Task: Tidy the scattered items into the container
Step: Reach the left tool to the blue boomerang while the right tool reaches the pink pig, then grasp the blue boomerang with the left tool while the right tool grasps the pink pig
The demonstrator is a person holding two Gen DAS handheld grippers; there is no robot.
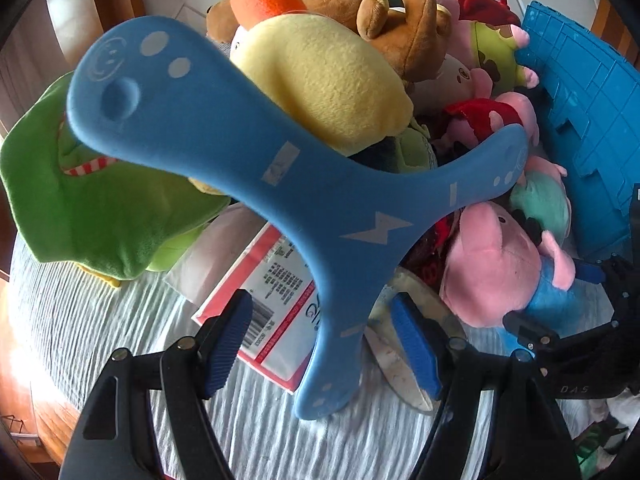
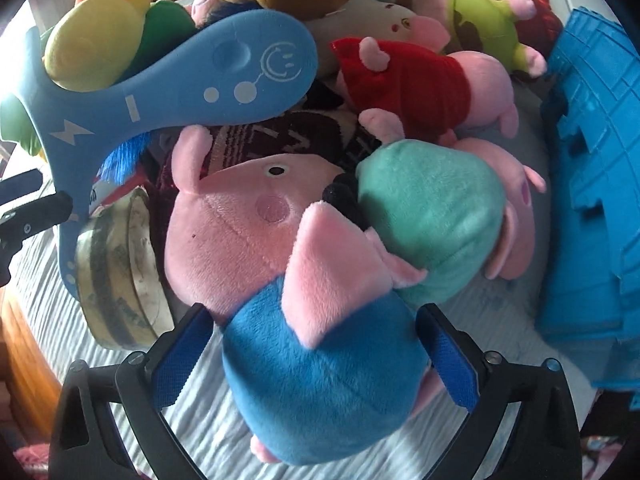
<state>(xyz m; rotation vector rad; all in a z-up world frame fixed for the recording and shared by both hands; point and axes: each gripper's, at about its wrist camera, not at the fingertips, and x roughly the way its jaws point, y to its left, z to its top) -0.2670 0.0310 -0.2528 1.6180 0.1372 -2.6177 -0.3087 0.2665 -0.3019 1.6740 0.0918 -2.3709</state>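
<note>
**While straddling toys, with no pinch made: both claws spread**

With the heap lying on the white ribbed cloth point(image 1: 120, 320), outside the blue ribbed plastic crate point(image 1: 580, 120) at the right edge of both views, count neither target toy as tidied.

Left: find the left gripper point(image 1: 322, 344) spread, with a gap at each pad. Between the pads, note the lower limb of a blue three-armed foam boomerang point(image 1: 248, 168). Read the boomerang as propped up, upper limbs leaning over a yellow plush duck point(image 1: 332, 88) and the pile behind. Judge that limb chosen as the narrowest, firmest handle.

Right: find the right gripper point(image 2: 316, 360) spread wide around the blue body of a pink plush pig point(image 2: 240, 240). See cloth between the left pad and the plush; cannot tell whether the right pad brushes it. No squeeze visible. Judge the wide spread necessary for the fat, soft torso.

Pose: note both grippers tipped steeply down at the cloth, side by side, the crate close on their right.
</note>
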